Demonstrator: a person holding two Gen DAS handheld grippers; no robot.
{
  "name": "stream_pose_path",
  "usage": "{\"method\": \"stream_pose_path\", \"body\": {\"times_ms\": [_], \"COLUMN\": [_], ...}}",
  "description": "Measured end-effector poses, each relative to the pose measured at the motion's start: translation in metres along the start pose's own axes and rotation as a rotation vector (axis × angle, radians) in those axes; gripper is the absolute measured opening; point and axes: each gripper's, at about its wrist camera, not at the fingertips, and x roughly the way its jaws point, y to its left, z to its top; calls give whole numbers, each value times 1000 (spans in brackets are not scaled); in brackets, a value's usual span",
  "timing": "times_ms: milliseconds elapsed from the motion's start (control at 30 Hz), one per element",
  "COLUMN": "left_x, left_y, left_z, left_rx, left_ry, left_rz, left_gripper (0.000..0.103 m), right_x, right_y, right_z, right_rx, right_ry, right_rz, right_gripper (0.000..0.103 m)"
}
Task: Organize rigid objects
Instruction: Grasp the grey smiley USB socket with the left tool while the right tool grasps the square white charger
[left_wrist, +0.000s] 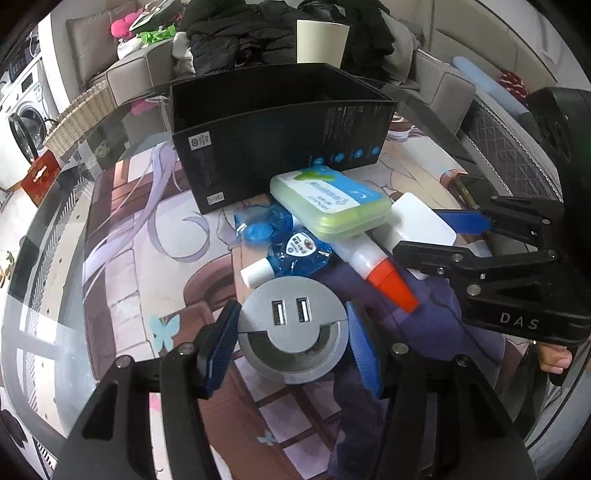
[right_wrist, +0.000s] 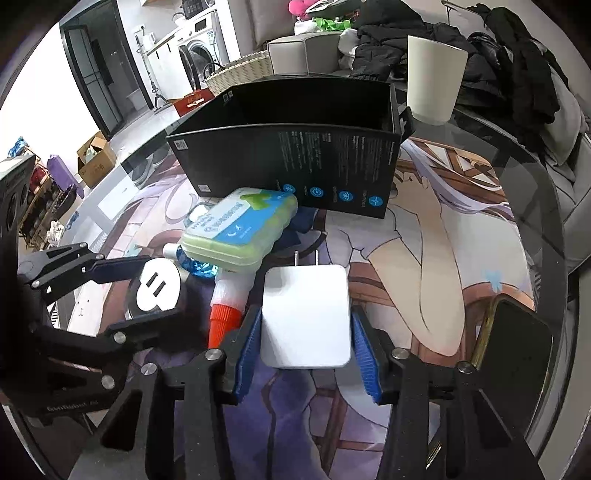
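My left gripper has its blue pads on both sides of a round grey USB socket, which also shows in the right wrist view. My right gripper has its pads closed on a white plug-in charger, also visible in the left wrist view. Between them lie a white glue bottle with an orange cap, a green-and-blue plastic case and a blue bottle. An open, empty black box stands just behind them.
A white cup stands behind the box at the right. A dark phone lies near the table's right edge. A wicker basket sits at the far left. A sofa heaped with dark clothes is behind the glass table.
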Motion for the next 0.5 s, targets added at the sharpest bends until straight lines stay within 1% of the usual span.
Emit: {"method": "stream_pose_path", "body": {"times_ms": [167, 333, 500], "left_x": [-4, -6, -14], "left_y": [-1, 4, 2], "left_z": [2, 4, 8], "left_rx": [7, -20, -11], "left_ry": [-17, -20, -55], "left_rz": [5, -5, -7], "left_gripper": [57, 57, 57], "right_x": [-3, -6, -17], "right_y": [4, 0, -5], "right_z": [0, 2, 4], "right_rx": [-21, 8, 32], "right_ry": [-20, -19, -59], "right_rz": [-20, -10, -16], "right_gripper": [45, 45, 45]}}
